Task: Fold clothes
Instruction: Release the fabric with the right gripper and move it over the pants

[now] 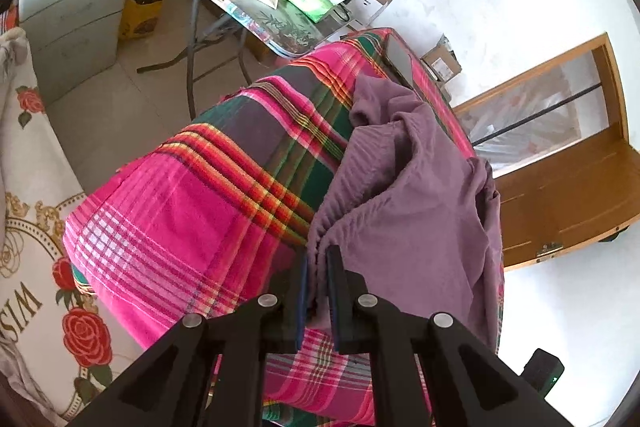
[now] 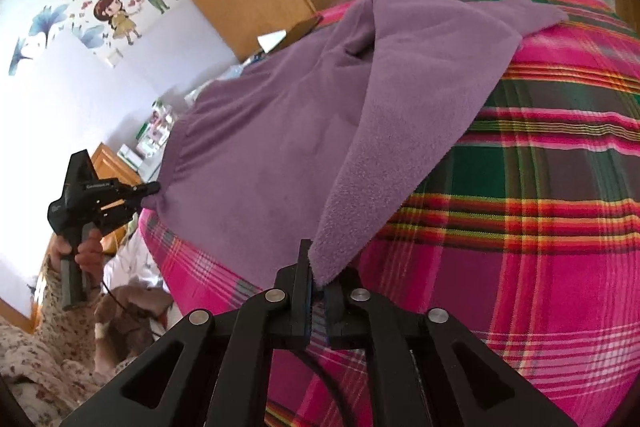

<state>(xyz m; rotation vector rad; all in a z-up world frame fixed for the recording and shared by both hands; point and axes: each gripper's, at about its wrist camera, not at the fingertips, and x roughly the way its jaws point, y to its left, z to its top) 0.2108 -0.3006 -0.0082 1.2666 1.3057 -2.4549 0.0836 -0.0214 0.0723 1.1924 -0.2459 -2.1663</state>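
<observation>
Plaid-covered table (image 1: 192, 211) in a bedroom, purple garment (image 2: 280, 147) spread across it, left gripper (image 1: 318, 259) clamped on its ribbed edge, right gripper (image 2: 318, 281) pinching a corner

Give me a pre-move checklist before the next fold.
1. left gripper pinching the purple garment's ribbed hem: ok.
2. right gripper on a garment corner: cloth sits between the fingers, firm pinch: cannot tell.
3. Garment flat: not ok, bunched and partly doubled over.
4. Free room on the plaid cover beside the garment: ok.
5. Garment inside the cover's far edge: cannot tell.
</observation>
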